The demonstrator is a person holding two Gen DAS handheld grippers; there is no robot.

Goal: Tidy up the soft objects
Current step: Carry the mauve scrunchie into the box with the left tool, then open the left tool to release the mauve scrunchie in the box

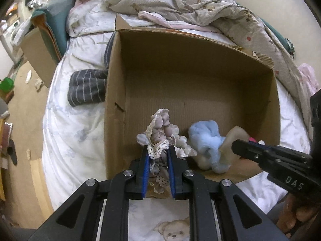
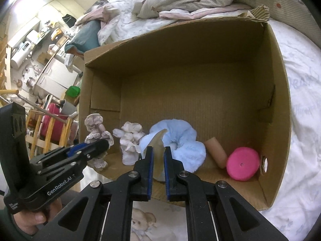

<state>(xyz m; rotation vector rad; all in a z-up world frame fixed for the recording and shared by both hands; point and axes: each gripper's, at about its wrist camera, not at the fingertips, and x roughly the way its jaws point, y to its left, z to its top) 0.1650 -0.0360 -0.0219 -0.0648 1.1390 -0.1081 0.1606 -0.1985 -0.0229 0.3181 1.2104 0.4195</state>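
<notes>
An open cardboard box (image 1: 192,60) lies on the bed. My left gripper (image 1: 158,151) is shut on a mauve lace-trimmed scrunchie (image 1: 160,132) at the box's near left edge; it also shows in the right wrist view (image 2: 96,128). My right gripper (image 2: 158,152) is shut on a beige cloth piece (image 2: 159,140) in front of a fluffy light-blue scrunchie (image 2: 180,140). The box also holds a pale frilly scrunchie (image 2: 130,140), a tan tube (image 2: 216,150) and a pink round puff (image 2: 243,163).
A striped grey garment (image 1: 88,88) lies left of the box on the white bedding (image 1: 72,132). A rumpled patterned blanket (image 1: 190,2) is behind the box. The floor and cluttered furniture (image 2: 40,60) are off the bed's left side.
</notes>
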